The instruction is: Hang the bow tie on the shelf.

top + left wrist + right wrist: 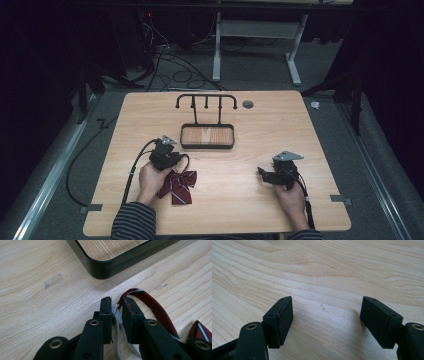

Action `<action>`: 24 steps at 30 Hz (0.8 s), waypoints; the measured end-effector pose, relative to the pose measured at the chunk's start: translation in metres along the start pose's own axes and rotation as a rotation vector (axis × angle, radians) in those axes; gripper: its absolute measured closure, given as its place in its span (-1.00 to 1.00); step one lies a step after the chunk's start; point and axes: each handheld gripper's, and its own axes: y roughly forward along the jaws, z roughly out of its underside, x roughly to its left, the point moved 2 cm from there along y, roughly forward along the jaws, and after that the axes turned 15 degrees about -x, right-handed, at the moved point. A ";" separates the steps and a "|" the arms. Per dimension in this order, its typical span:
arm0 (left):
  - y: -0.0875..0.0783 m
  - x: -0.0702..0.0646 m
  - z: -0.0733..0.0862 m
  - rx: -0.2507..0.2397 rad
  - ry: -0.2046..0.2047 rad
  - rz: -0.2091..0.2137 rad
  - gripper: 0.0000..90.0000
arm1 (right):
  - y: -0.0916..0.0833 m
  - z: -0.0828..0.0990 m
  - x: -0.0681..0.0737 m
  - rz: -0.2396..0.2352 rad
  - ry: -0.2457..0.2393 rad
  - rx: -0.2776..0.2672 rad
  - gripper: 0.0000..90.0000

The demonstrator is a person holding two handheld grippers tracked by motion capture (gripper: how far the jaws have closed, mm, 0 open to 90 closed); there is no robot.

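Observation:
A dark red striped bow tie (179,185) lies on the wooden table near its front left. My left gripper (176,160) is at the bow tie's upper left, low over the table. In the left gripper view its jaws (117,302) stand close together on the tie's thin grey elastic cord (117,320), and the red striped neck band (152,305) loops away to the right. My right gripper (262,175) rests at the front right, apart from the tie. Its jaws (325,312) are open over bare wood.
A black-rimmed tray (207,146) with a wooden bottom sits mid-table, and its corner (107,267) lies just beyond the left jaws. A black hook rack (206,98) rises behind it. A round grommet (247,104) is set in the far tabletop.

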 end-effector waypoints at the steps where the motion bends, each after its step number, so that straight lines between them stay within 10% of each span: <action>1: 0.000 0.000 0.000 0.003 -0.002 0.002 0.78 | 0.000 0.000 0.000 0.000 0.000 0.000 -0.38; 24: -0.047 -0.006 -0.020 -0.110 0.052 -0.020 0.88 | 0.000 0.000 0.000 -0.005 -0.002 0.001 -0.38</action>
